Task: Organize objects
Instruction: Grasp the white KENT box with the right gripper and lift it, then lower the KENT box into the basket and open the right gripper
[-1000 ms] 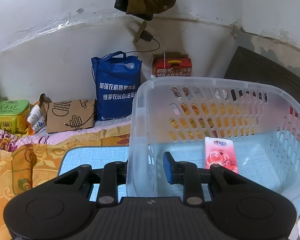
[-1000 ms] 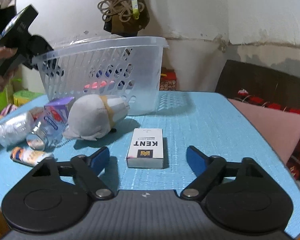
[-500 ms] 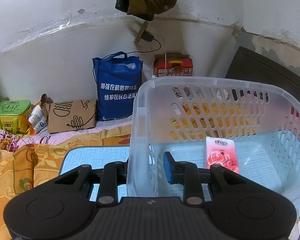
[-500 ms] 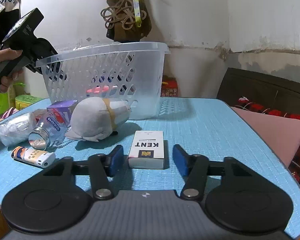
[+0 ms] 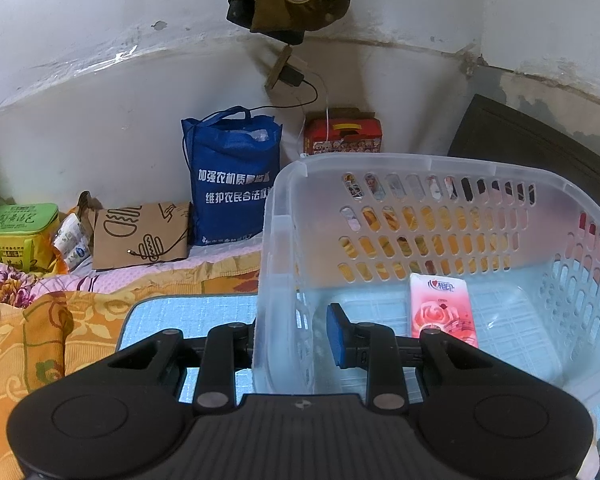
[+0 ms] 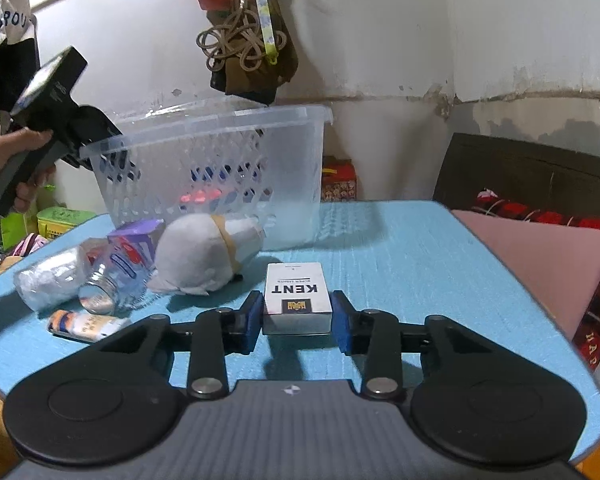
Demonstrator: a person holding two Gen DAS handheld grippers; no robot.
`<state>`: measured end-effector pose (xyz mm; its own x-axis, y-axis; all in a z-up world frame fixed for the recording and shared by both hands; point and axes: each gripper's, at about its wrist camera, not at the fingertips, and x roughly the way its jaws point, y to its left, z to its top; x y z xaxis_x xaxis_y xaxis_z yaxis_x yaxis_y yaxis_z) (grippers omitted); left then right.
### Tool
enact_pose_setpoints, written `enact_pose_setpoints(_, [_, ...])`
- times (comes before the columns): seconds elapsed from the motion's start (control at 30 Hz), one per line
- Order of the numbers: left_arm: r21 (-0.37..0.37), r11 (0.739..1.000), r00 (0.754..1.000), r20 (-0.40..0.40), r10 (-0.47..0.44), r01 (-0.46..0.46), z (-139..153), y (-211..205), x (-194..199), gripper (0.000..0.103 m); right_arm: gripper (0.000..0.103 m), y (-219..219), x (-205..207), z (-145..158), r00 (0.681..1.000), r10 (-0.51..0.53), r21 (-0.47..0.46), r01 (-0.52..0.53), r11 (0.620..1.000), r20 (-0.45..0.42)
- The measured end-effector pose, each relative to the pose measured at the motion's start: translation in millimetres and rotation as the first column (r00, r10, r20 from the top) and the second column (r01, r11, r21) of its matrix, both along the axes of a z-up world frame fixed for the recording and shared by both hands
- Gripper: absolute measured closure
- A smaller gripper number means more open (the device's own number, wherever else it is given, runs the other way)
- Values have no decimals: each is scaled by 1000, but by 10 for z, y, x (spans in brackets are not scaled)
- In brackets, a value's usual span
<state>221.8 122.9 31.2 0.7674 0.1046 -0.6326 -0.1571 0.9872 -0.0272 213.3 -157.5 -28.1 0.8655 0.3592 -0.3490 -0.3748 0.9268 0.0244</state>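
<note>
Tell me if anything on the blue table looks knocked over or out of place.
The clear bottle lies on its side, cap toward the camera, in a loose cluster with a lighter and a white plush toy. The basket looks tilted, its rim clamped by the left gripper. Nothing looks spilled or broken.

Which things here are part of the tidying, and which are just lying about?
Part of the job:
clear basket
KENT pack
pink tissue pack
plush toy
small bottle
lighter

Lying about:
blue bag
red box
green tin

Cigarette pack (image 6: 298, 300) before basket (image 6: 220, 168)
</note>
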Motion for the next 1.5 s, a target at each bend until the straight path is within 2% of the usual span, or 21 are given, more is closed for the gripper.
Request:
enact_pose_setpoints(0.5, [-7, 1000, 1000, 5, 0, 0, -5, 3, 2, 70, 63, 36, -159, 651, 996, 45, 26, -48, 999, 75])
enact_pose_setpoints(0.63, [-18, 1000, 1000, 4, 2, -2, -4, 10, 15, 70, 63, 61, -130, 920, 991, 56, 27, -60, 998, 125])
enact_pose_setpoints(0.73, [-19, 1000, 1000, -1, -1, 1, 1, 14, 37, 70, 63, 164, 54, 1174, 985, 81, 9, -83, 997, 152])
enact_pose_setpoints(0.9, [-15, 1000, 1000, -9, 3, -4, 5, 8, 50, 70, 63, 408, 680, 1509, 986, 114, 32, -119, 992, 118])
enact_pose_setpoints(0.97, [-14, 1000, 1000, -11, 4, -4, 4, 9, 61, 70, 63, 514, 921, 1549, 988, 137, 43, -140, 989, 77])
enact_pose_setpoints(1.1, [-7, 1000, 1000, -18, 7, -7, 6, 5, 68, 70, 63, 745, 1270, 1541, 992, 107, -19, -106, 994, 63])
enact_pose_setpoints(1.17, [-7, 1000, 1000, -19, 12, -12, 5, 6, 66, 70, 63, 799, 1375, 1512, 993, 111, -13, -111, 994, 44])
enact_pose_setpoints(1.43, [1, 1000, 1000, -28, 14, -14, 7, -8, 72, 70, 62, 985, 1445, 1437, 989, 143, -41, -142, 989, 33])
enact_pose_setpoints(1.47, [2, 1000, 999, -29, 14, -13, 8, -9, 74, 70, 60, 1003, 1447, 1431, 990, 139, -49, -137, 989, 40])
enact_pose_setpoints(1.5, [2, 1000, 999, -30, 13, -13, 7, -10, 74, 70, 40, 1023, 1455, 1417, 989, 138, -57, -136, 989, 47])
